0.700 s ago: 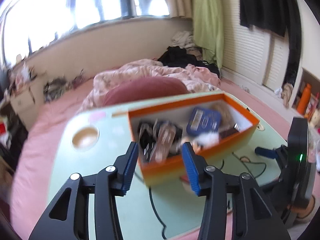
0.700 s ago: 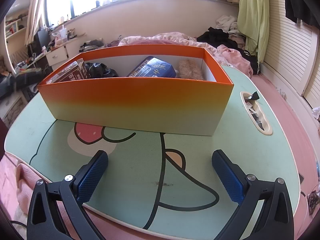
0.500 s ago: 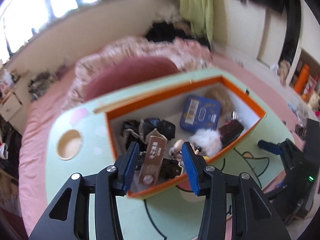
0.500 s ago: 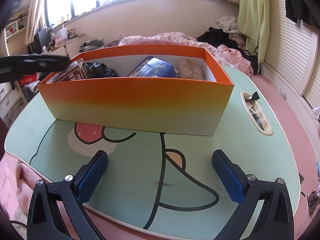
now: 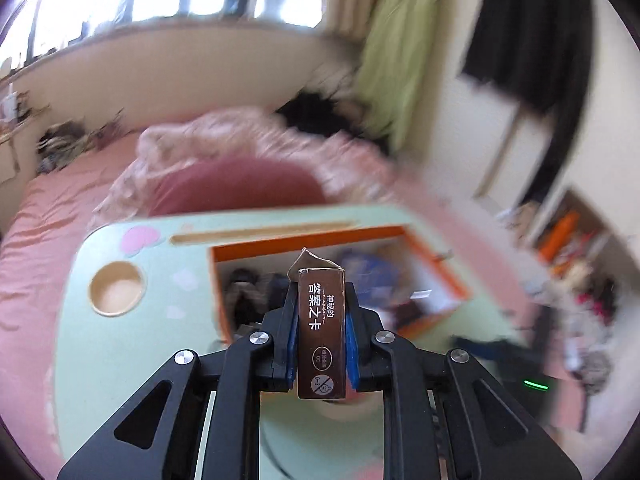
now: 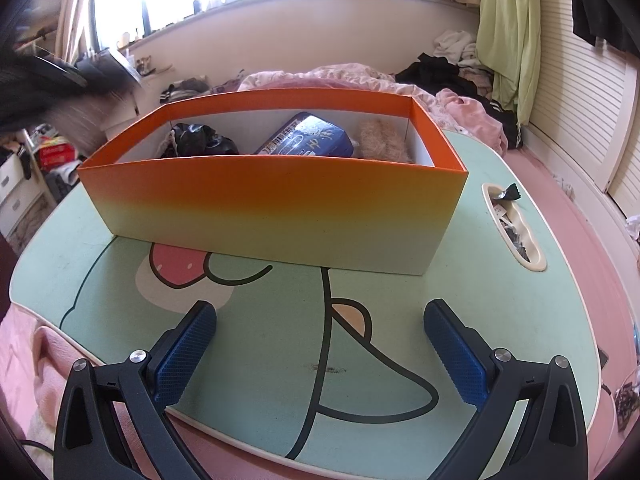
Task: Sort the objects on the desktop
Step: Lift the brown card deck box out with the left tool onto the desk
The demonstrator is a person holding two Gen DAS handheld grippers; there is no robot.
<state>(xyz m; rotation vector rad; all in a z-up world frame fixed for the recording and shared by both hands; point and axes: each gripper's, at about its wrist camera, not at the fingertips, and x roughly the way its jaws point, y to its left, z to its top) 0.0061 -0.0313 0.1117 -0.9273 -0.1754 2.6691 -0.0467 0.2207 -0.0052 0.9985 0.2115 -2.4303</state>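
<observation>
My left gripper [image 5: 321,304] is shut on a brown card box [image 5: 322,328] with white Chinese lettering and holds it in the air above the orange box [image 5: 436,264]. In the right wrist view the orange box [image 6: 272,204] stands on the green table [image 6: 256,344]. It holds a blue packet [image 6: 308,140], a black bundle [image 6: 200,140] and a beige fuzzy thing [image 6: 384,140]. My right gripper [image 6: 320,344] is open and empty, low over the table in front of the box.
A round cup recess [image 5: 116,288] and a long slot [image 5: 264,236] are set into the table's far side. An oval tray recess [image 6: 516,228] with small dark bits lies right of the box. A pink bed [image 5: 52,216] surrounds the table.
My left gripper has closed on the brown card box and lifted it out of the orange box. The brown box no longer shows in the right wrist view. My right gripper has not moved.
</observation>
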